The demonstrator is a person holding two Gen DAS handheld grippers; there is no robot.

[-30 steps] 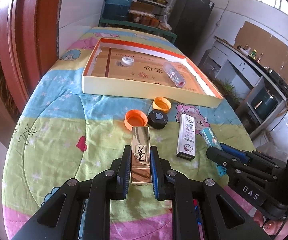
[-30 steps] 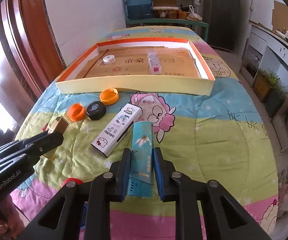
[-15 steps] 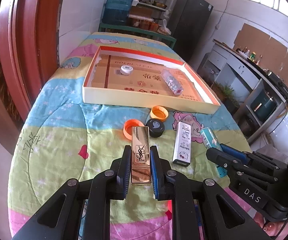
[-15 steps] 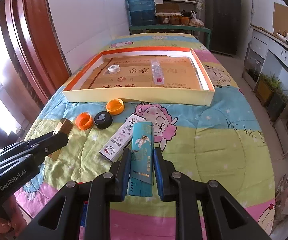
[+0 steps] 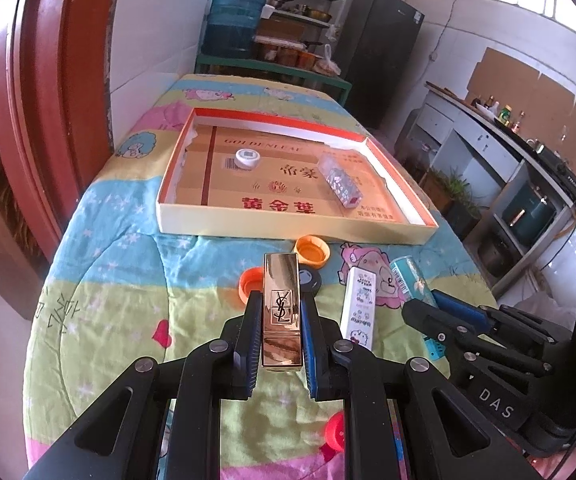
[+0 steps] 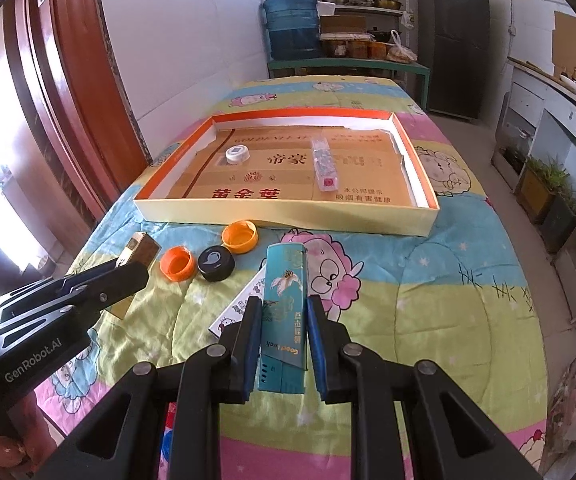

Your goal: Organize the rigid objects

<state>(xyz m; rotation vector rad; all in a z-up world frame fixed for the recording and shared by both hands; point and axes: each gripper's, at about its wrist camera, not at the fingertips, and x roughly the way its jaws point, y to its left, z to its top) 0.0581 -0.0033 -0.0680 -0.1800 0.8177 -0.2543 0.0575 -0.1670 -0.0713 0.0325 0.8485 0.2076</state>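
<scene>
Gold is what you have pinched in your left gripper (image 5: 277, 316): the gold lipstick case (image 5: 281, 308) sits lengthwise between the two pads, clear of the quilt (image 5: 119, 292), its far end sticking out past the fingertips. That grip along the long sides looks sensible, since the flat faces give the pads something square to press on and leave the far end free to go down first.

Your right gripper (image 6: 281, 320) is clamped the same way on the teal box (image 6: 283, 312), which also points forward and hangs above the quilt. Both items face the shallow cardboard tray (image 6: 288, 218) ahead, so my guess is you mean to carry them over its near wall and lay them inside.

Already in the tray are a small white round lid (image 6: 237, 155) and a clear patterned stick (image 6: 324, 162), lying well apart on the printed cardboard floor. Waiting on the quilt just short of the tray are two orange caps (image 6: 239, 237), a black cap (image 6: 215, 263) between them, and a white cartoon-printed box (image 5: 360, 312). A red cap (image 5: 336, 428) lies nearer you, partly hidden under the left gripper.

Lift high enough to clear the tray's wall, and set each piece down in a bare patch of the floor.
</scene>
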